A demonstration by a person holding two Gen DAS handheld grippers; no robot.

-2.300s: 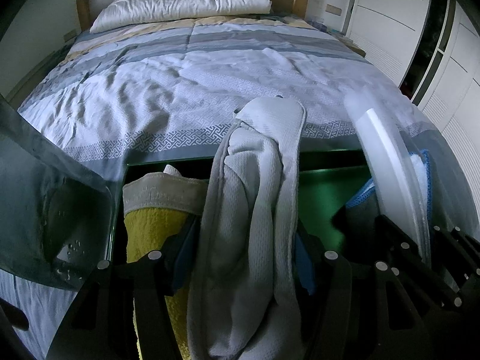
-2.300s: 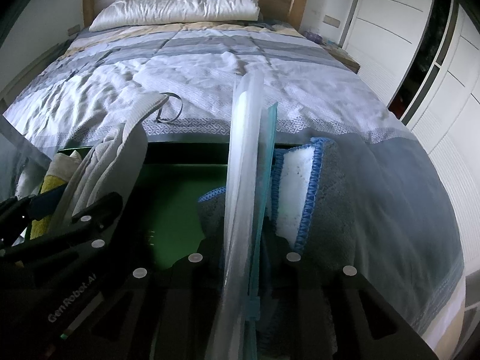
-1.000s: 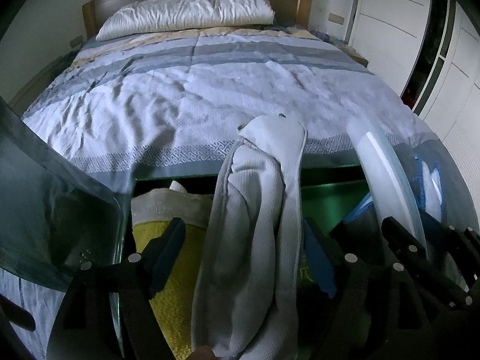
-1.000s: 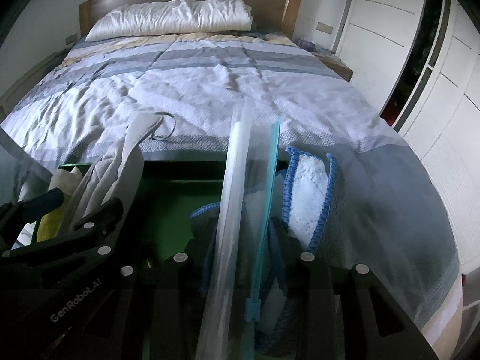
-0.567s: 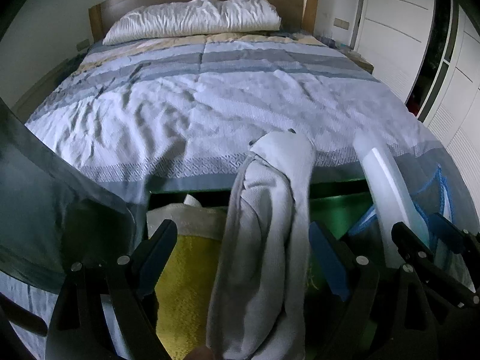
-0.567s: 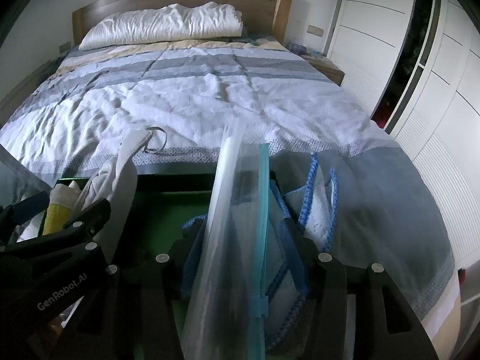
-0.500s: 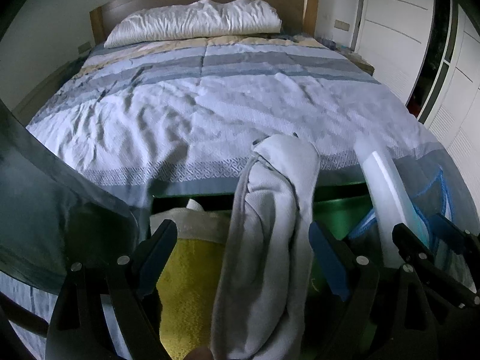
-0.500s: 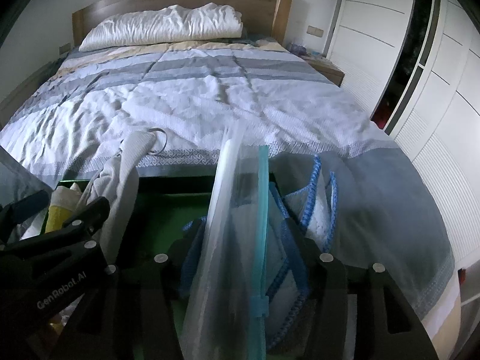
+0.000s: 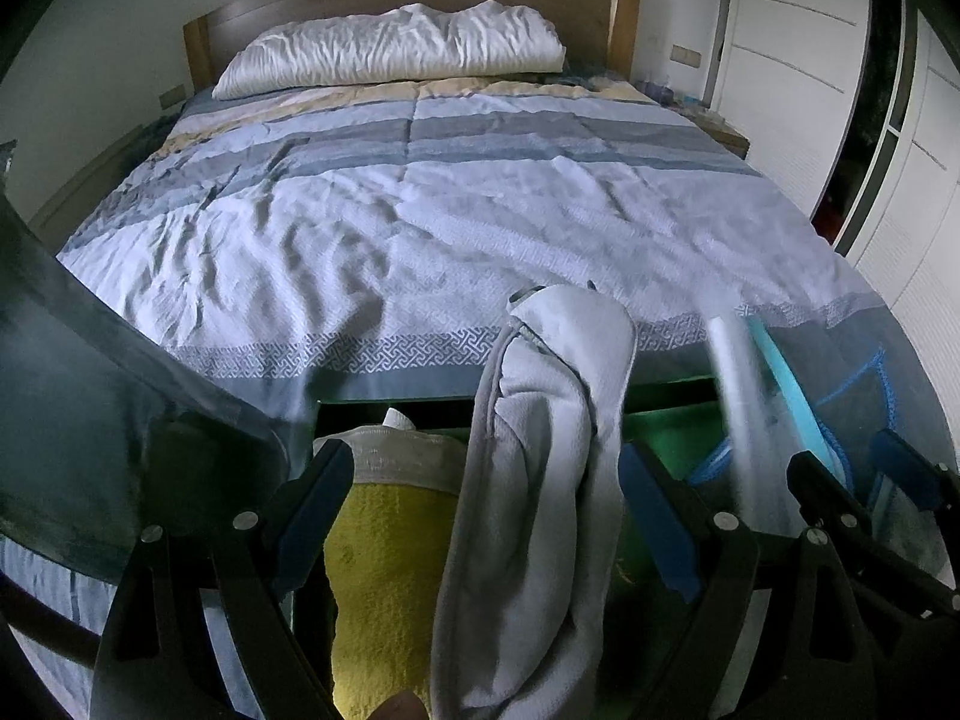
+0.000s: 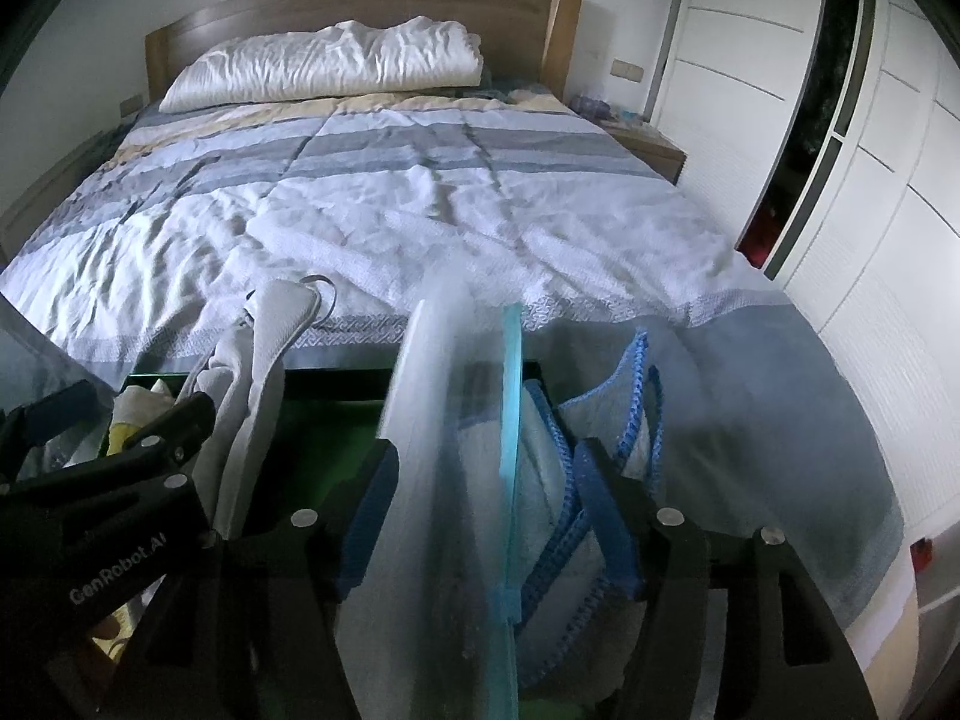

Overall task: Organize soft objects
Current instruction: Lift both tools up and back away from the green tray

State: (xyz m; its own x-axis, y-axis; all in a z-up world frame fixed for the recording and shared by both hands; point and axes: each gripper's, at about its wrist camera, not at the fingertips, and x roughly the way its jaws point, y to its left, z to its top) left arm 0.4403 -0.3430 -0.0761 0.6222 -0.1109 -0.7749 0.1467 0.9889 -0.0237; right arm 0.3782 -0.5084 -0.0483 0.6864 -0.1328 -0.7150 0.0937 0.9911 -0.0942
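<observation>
My left gripper (image 9: 480, 486) is open, its blue pads apart on either side of a grey towel (image 9: 540, 480) that stands on end between them, beside a yellow towel (image 9: 384, 570). Both towels sit in a green bin (image 9: 672, 450). My right gripper (image 10: 486, 492) is open around a clear zip bag (image 10: 444, 450) with a teal strip, beside a blue-edged white cloth (image 10: 606, 438). The grey towel also shows in the right wrist view (image 10: 258, 360). Whether the pads touch the items I cannot tell.
A bed with a striped grey and white cover (image 9: 450, 210) fills the space ahead, with a white pillow (image 9: 396, 48) at the wooden headboard. White wardrobe doors (image 10: 840, 90) stand on the right. A dark translucent flap (image 9: 90, 390) rises at left.
Both grippers have opened: the left let go of the grey towel, the right let go of the zip bag. Both views have pulled back and up a little.
</observation>
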